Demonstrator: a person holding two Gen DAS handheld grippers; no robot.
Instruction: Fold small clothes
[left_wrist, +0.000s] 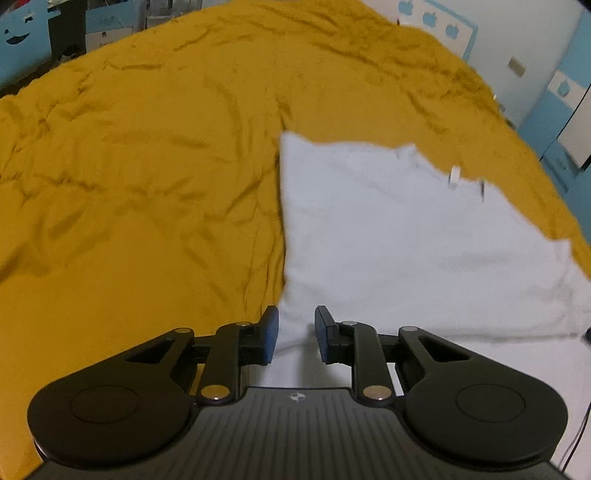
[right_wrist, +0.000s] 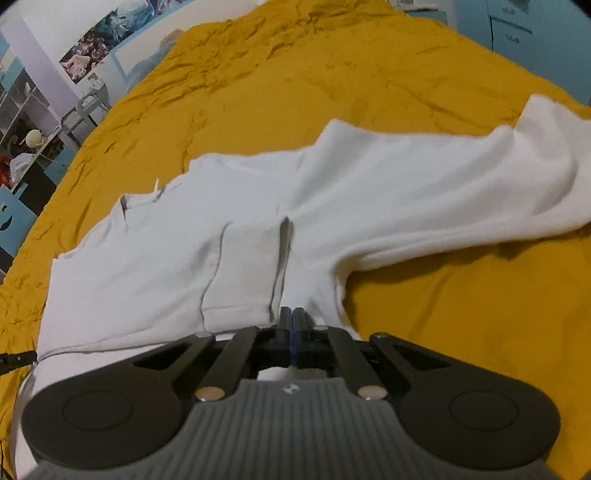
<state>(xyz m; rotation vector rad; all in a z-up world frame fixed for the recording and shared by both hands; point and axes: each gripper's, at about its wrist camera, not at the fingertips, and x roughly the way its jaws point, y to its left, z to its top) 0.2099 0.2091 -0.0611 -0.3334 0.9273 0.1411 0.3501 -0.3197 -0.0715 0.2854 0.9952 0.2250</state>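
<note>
A white long-sleeved garment (left_wrist: 388, 229) lies spread on a mustard-yellow bedspread (left_wrist: 147, 166). My left gripper (left_wrist: 297, 328) is open at the garment's near left edge; white cloth shows in the gap between its blue pads, which do not press on it. In the right wrist view the garment (right_wrist: 240, 258) has a square pocket outline, and one sleeve (right_wrist: 480, 184) stretches out to the right. My right gripper (right_wrist: 292, 317) is shut on the garment's near hem, and a crease runs up from its tips.
The wrinkled bedspread (right_wrist: 443, 314) fills both views around the garment. Blue-and-white cabinets (left_wrist: 554, 92) stand beyond the bed's far right side. Shelves with clutter (right_wrist: 33, 122) and wall pictures stand to the left in the right wrist view.
</note>
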